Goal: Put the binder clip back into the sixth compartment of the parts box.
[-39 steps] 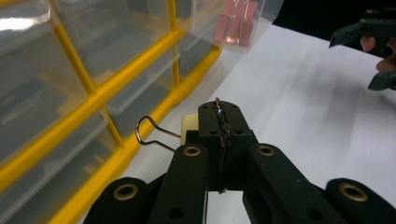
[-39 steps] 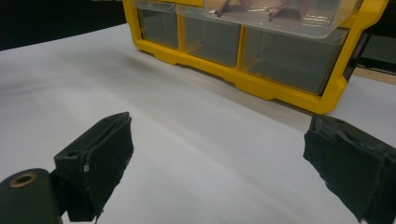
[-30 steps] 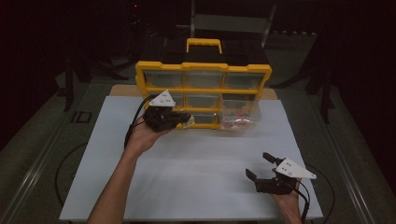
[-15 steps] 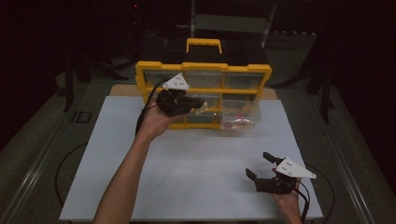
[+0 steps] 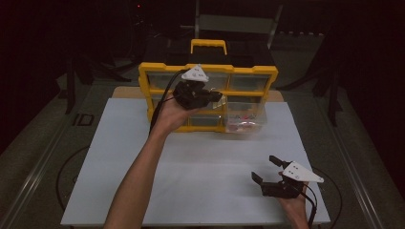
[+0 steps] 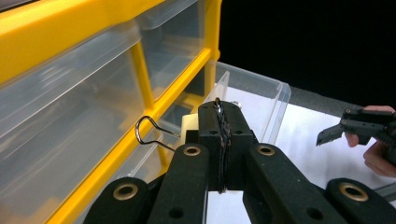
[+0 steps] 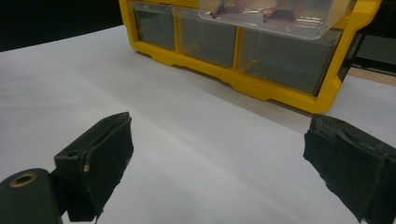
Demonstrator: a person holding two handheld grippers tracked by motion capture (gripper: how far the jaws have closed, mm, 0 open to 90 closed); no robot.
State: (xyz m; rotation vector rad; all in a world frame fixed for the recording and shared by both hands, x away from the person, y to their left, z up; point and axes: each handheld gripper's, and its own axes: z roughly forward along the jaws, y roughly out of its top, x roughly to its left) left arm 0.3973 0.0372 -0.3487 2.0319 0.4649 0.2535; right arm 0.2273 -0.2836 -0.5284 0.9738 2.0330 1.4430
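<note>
Black jaws of the left gripper (image 6: 219, 140) were clamped on a wire clip (image 6: 152, 133), its body hidden at frame centre; the right gripper (image 5: 267, 171) gaped empty.

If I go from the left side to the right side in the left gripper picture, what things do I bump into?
Yellow drawer cabinet → thin wire clip loop → left tongs, shut on the clip → pulled-out clear drawer → the other hand's right tongs, farther off.

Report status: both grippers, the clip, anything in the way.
Left gripper shut on a binder clip, beside the yellow drawer cabinet. Right gripper open, low over the white mat. Pulled-out clear drawer just ahead.
</note>
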